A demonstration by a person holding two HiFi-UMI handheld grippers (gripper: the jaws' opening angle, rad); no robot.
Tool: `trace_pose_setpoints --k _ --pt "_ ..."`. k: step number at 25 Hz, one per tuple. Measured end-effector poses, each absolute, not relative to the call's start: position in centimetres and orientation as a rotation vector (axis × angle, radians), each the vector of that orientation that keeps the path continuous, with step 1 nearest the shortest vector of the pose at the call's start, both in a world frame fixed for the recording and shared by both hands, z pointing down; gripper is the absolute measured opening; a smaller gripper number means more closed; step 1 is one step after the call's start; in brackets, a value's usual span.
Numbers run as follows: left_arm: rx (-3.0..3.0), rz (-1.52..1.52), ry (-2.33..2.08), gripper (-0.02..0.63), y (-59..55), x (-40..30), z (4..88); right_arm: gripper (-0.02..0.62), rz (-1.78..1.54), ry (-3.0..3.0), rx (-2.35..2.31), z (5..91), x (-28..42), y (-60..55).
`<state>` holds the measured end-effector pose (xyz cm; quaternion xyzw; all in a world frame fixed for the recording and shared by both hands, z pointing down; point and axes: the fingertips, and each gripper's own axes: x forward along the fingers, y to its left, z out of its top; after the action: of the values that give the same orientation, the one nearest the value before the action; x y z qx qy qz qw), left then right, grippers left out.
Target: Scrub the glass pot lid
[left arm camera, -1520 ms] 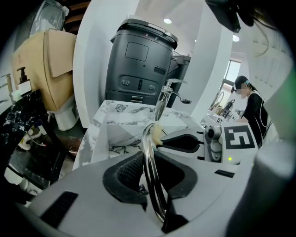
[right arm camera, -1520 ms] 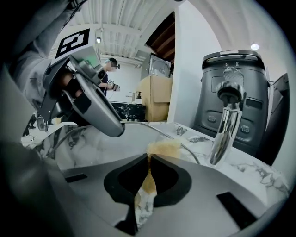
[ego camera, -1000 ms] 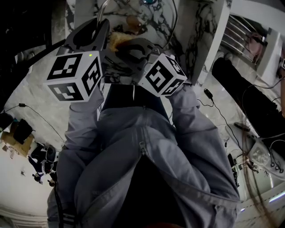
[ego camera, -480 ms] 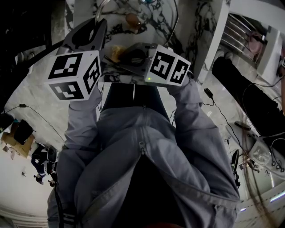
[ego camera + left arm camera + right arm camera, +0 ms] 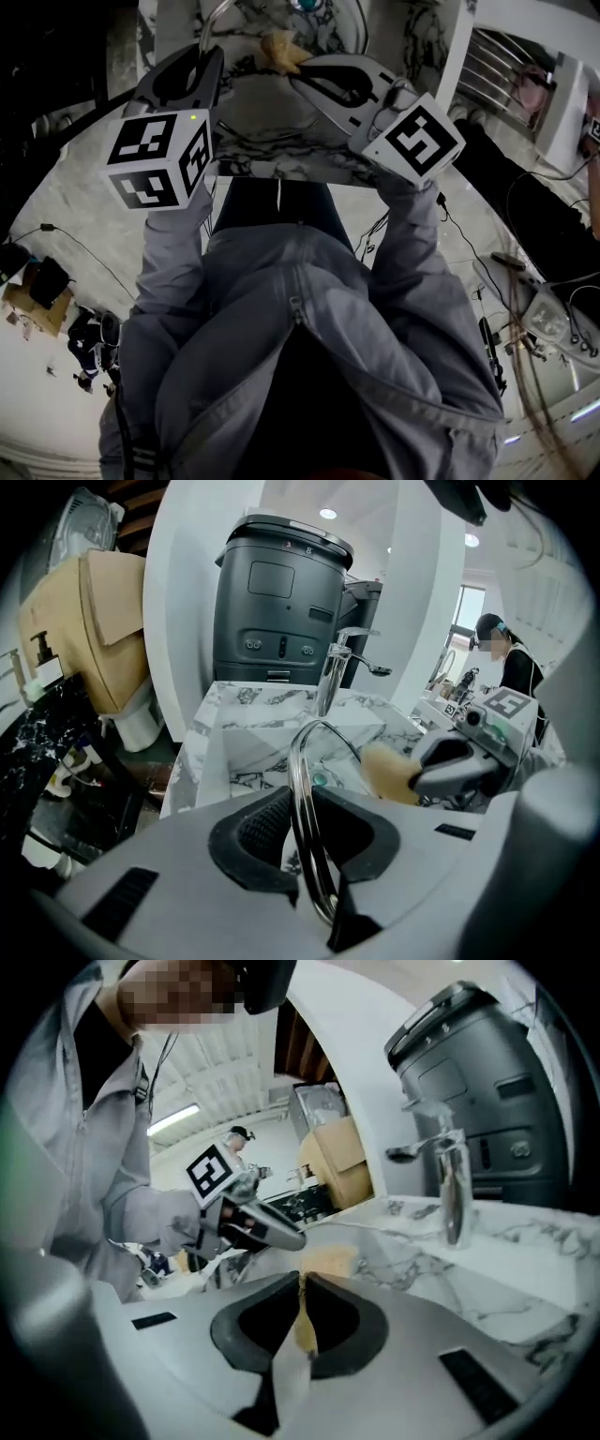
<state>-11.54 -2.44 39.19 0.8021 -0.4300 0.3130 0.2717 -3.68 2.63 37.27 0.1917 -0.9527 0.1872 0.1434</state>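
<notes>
Two tools are raised over a marble sink [image 5: 267, 738], each one clamped on something. The left tool [image 5: 306, 833] has its dark pads closed on the metal rim of the glass pot lid [image 5: 295, 794]. The lid stands on edge in the grip, and its shiny rim arcs up and away from the jaws toward the faucet [image 5: 330, 667]. In the head view the same rim [image 5: 214, 17] curves above the left tool [image 5: 202, 66] and sweeps across toward the right side, over the basin rather than on the marble surface [image 5: 281, 159].

The right tool [image 5: 304, 1305] has its jaws pressed nearly together, pinching a flattened part of a yellow sponge [image 5: 328, 1261]; the rest of the sponge bulges out past the jaw tips. Seen from the left tool, the sponge [image 5: 386, 772] sits just right of the lid's rim, at the face of the glass, with the right tool [image 5: 450, 766] behind it. Whether the sponge touches the glass I cannot tell. From the head view the sponge [image 5: 281, 49] lies inside the curve of the rim, between the tips of the two tools, with the right tool [image 5: 309, 73] angled in from the right.

A dark grey appliance [image 5: 281, 592] stands behind the sink.
</notes>
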Motion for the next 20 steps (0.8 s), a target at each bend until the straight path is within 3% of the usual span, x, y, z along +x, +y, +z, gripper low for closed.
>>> trace_pose_setpoints --k 6,20 --pt "2.14 0.86 -1.158 0.08 -2.4 -11.4 38.7 0.043 0.221 -2.581 0.798 38.1 0.6 -2.5" --pt "2.128 0.864 -1.165 0.08 -2.7 -11.3 39.0 0.043 -0.116 -2.376 0.854 41.6 0.2 -6.6"
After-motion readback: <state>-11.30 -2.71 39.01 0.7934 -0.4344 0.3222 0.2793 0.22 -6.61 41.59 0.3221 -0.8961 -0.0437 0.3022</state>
